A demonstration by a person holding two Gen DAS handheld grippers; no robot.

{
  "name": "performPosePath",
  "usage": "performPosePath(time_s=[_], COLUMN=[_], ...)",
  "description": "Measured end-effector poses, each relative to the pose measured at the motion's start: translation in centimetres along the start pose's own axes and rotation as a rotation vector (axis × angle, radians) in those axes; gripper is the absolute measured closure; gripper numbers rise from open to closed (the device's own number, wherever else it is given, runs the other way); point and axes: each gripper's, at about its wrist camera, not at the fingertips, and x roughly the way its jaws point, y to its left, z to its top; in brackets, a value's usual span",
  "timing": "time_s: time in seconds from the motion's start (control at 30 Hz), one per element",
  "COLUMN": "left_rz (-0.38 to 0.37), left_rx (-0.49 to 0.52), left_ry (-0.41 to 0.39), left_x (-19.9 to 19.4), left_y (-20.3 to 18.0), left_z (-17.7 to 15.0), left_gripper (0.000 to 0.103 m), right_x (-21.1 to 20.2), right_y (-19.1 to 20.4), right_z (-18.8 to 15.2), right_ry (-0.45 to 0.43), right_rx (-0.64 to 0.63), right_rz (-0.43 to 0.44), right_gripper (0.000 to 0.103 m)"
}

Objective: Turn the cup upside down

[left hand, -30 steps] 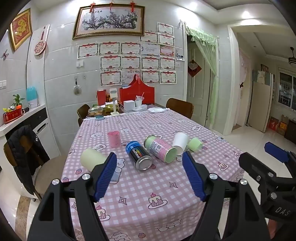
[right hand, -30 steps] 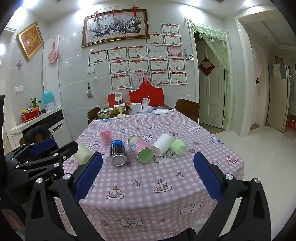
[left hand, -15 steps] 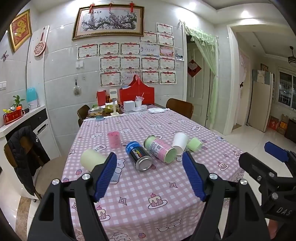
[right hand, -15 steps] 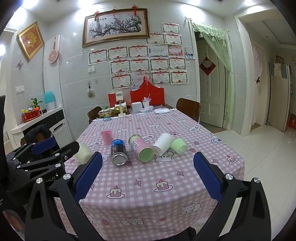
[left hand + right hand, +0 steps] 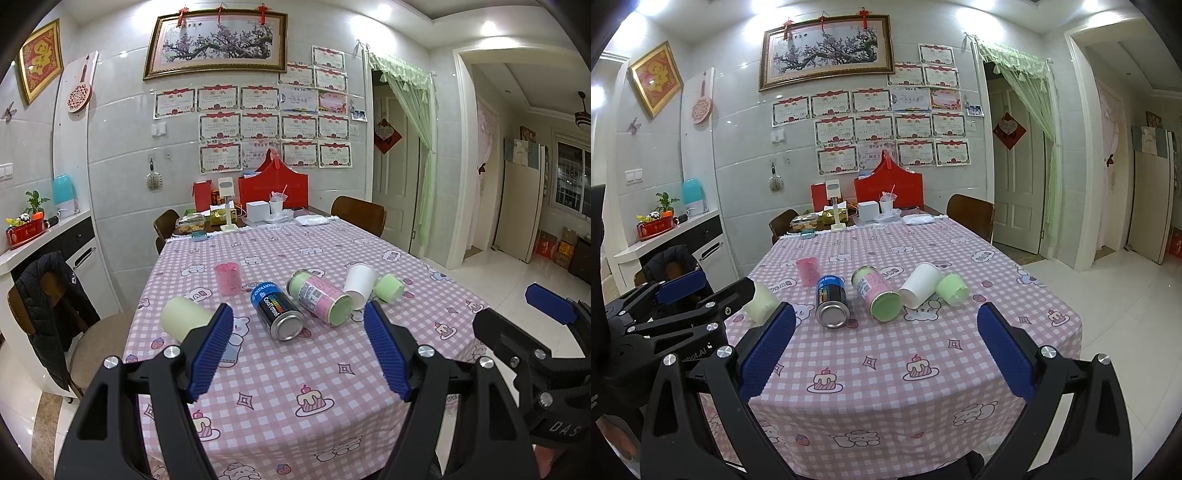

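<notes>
Both hand-held grippers [image 5: 299, 349] [image 5: 886, 349] wide open, empty.

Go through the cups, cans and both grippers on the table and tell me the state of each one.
Pink cup: upright.
Pale yellow cup: on its side.
White cup: on its side.
Green cup: on its side.
Blue can: on its side.
Pink can: on its side.
Left gripper: open, empty.
Right gripper: open, empty.

A blue CoolLittle can [image 5: 277, 311] and a pink-labelled green-ended canister [image 5: 320, 297] are lying on their sides, just beside each other, on the pink checked tablecloth [image 5: 280, 384] covering the surface. At the far end a red gift box [image 5: 272, 184] is standing beside a white box [image 5: 257, 211], with a framed blossom painting [image 5: 216, 41] hanging above.
</notes>
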Motion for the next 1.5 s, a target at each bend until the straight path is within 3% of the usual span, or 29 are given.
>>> performPosePath(time_s=[1.5], left_rz=[0.004], left_rx=[0.003], left_ry=[0.018], left_x=[0.5], left_y=[0.3], left_z=[-0.4], left_gripper=[0.031], right_x=[1.2], right_y=[-0.3], right_z=[-0.2], right_ry=[0.028], right_rx=[0.019], right_rz=[-0.006], right_gripper=[0.008])
